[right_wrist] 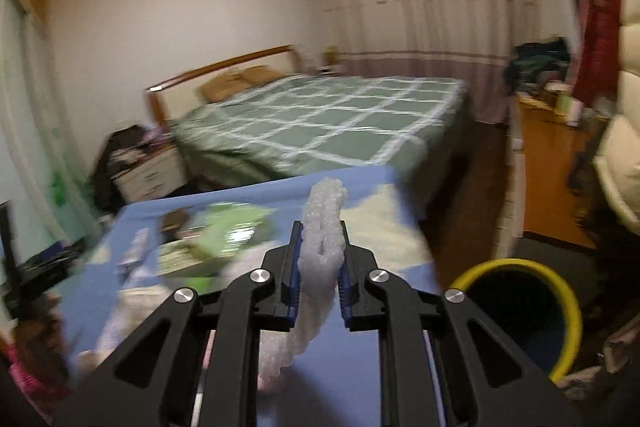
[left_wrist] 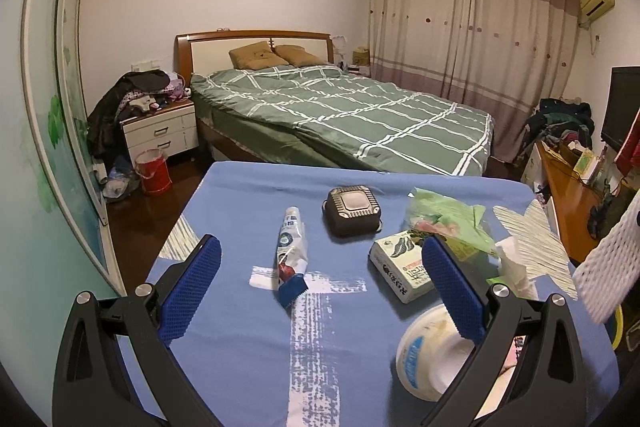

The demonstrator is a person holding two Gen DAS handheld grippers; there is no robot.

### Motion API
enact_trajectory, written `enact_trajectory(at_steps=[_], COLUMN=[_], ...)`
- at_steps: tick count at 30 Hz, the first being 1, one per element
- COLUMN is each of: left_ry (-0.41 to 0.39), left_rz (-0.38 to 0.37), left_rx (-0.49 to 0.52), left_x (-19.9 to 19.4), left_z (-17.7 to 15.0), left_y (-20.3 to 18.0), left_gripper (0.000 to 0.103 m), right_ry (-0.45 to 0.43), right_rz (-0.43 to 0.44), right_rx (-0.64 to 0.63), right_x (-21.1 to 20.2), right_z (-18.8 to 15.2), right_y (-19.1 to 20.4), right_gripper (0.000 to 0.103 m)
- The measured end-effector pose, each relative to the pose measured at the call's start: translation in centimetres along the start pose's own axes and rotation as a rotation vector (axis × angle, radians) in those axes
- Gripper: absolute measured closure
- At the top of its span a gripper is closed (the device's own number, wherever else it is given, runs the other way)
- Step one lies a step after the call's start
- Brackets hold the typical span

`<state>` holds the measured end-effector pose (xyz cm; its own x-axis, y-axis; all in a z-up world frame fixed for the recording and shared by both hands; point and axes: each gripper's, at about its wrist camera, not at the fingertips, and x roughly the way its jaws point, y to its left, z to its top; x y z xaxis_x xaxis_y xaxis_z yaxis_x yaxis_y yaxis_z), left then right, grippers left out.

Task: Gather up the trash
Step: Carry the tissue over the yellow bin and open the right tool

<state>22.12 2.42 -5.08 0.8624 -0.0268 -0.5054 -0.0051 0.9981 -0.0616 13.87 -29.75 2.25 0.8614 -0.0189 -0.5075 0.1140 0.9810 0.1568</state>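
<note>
Blue cloth covers the tabletop (left_wrist: 248, 367) where litter lies scattered in a bedroom, seen from two hand-held tools. In the left wrist view, the left tongs (left_wrist: 320, 287) hang spread wide above the cloth, gripping nothing. Between their two blue pads lies a squeezed tube (left_wrist: 291, 247) with a blue crimped end, pointing away from the camera. Beyond it sits a dark square gadget (left_wrist: 352, 211) with a grey top. Just inside the right-hand pad rests a small printed carton (left_wrist: 394, 267), and under that pad stands a white round tub (left_wrist: 428, 355), partly hidden by the finger. Farther right come a crumpled green plastic bag (left_wrist: 448, 223) and a wad of white tissue (left_wrist: 516, 267). At the frame's right edge a strip of white foam netting (left_wrist: 604, 263) hangs in the air, well clear of the left tool.

In the right wrist view (heavily blurred), the right tongs (right_wrist: 320, 267) are pinched on that same white foam netting (right_wrist: 322, 247); it rises above the fingertips and trails down below them over the cloth. To the lower right, beside the tabletop and below its level, stands a yellow-rimmed bin (right_wrist: 568, 307) with a dark interior; the netting is to its left, not over its mouth.

Behind everything, a bed (left_wrist: 360, 115) with a green checked cover fills the room.
</note>
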Motion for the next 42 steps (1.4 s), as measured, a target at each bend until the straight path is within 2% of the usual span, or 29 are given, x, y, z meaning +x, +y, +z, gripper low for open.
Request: enact_trajectory(at_steps=[4,8,15,18,22,32,34,38,42], left_ry=[0.001,0.007,0.018,0.024,0.027,0.028,0.027,0.028,0.034], left_rz=[-0.006,-0.017,-0.021,-0.024,-0.026,-0.037,-0.040,-0.045,-0.062], left_rx=[0.011,0.021,0.041,0.046,0.049,0.052,0.054,0.061,0.063], left_x=[-0.1,0.0,0.2,0.4,0.4,0.3,0.3,0.3,0.2], left_z=[-0.1,-0.2,-0.4,-0.5,-0.5,-0.5,-0.5,-0.5,-0.6], left_y=[-0.4,-0.7,-1.4,-1.4,-1.5,-1.4,-1.5,-1.7,-2.0], left_gripper=[0.004,0.004,0.004,0.004,0.004,0.004,0.004,0.004,0.004], right_ry=[0.003,0.030,0.113,0.137,0.157,0.181,0.189,0.188,0.146], right_rz=[-0.180,-0.300,-0.423,-0.446,-0.460,-0.518,-0.522,-0.521,-0.468], right_rx=[0.041,0.072,0.115,0.136,0.150,0.199,0.208,0.218,0.227], right_x=[1.3,3.0,6.0,6.4,6.7,6.4,6.5,6.4,5.6], right_z=[0.0,-0.9,-3.5,-4.3,-5.0,-5.7,-5.8,-5.8,-4.9], right_y=[-5.0,-8.8,-13.3,-14.6,-15.1,-16.8,-17.1,-17.4,-15.8], right_gripper=[0.088,0.088,0.087,0.086,0.077,0.077,0.071,0.067,0.064])
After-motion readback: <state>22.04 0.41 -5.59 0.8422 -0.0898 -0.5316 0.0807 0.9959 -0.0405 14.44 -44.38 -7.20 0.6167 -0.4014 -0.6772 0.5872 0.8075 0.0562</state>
